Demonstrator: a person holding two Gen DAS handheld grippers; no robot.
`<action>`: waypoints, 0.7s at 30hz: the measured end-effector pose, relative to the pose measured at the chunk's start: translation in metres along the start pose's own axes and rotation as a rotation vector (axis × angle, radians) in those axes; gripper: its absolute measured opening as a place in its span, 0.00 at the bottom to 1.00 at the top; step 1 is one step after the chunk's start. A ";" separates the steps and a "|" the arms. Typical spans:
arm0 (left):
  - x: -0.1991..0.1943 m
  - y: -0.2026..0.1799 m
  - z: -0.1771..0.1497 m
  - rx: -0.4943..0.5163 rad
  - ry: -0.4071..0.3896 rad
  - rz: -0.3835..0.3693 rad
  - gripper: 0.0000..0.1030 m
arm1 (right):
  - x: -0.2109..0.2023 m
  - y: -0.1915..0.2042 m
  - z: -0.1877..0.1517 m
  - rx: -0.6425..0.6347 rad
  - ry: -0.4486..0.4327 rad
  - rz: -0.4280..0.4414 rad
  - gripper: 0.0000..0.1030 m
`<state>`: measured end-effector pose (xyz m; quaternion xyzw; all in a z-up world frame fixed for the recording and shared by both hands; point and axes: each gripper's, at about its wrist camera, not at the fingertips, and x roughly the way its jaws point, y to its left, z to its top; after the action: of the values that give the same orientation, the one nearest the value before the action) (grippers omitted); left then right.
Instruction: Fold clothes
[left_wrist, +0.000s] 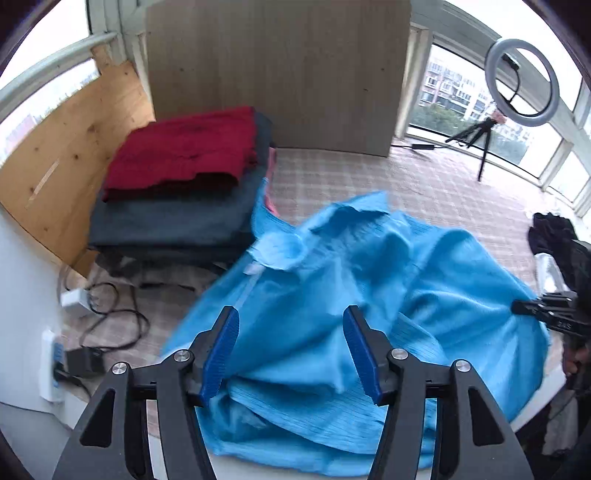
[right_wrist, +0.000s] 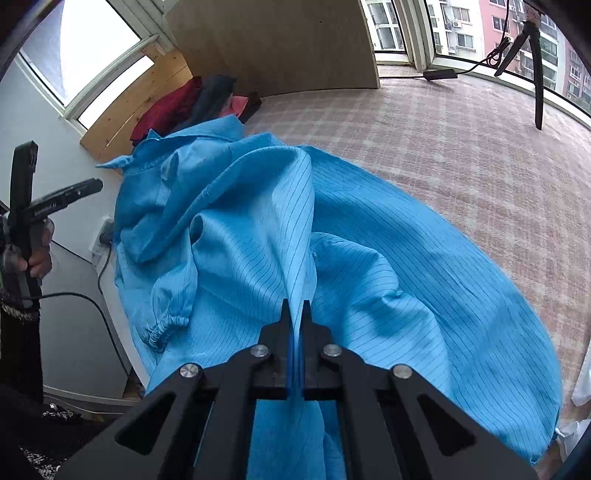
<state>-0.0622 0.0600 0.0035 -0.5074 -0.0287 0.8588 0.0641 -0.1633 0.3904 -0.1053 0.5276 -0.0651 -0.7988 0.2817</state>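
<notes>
The checked, woven-textured surface (right_wrist: 461, 155) carried a rumpled blue pinstriped garment (right_wrist: 406, 258) of thin, smooth cloth, spread across its near half, with an elastic-gathered cuff (right_wrist: 162, 328) at one edge. A stack of folded clothes (left_wrist: 177, 192), red on dark grey, lay beyond it near the wooden board. The left gripper (left_wrist: 291, 350) hovered over the garment with ribbed blue pads apart and nothing gripped; the right gripper (right_wrist: 295, 314) was clamped on a raised fold of it.

Small white lettering on the left gripper (right_wrist: 62, 201) body is too blurred to read
</notes>
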 end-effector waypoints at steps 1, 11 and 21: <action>0.007 -0.019 -0.010 0.044 0.026 -0.052 0.55 | -0.001 -0.001 0.001 -0.001 -0.004 -0.012 0.01; 0.103 -0.087 -0.049 0.202 0.243 -0.031 0.02 | -0.008 -0.001 0.001 -0.018 -0.013 -0.034 0.01; -0.085 0.120 -0.084 -0.196 0.030 0.574 0.02 | -0.008 0.061 -0.028 -0.187 0.121 0.145 0.02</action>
<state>0.0423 -0.0718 0.0224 -0.5112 0.0338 0.8274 -0.2302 -0.1129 0.3489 -0.0867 0.5403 -0.0113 -0.7455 0.3900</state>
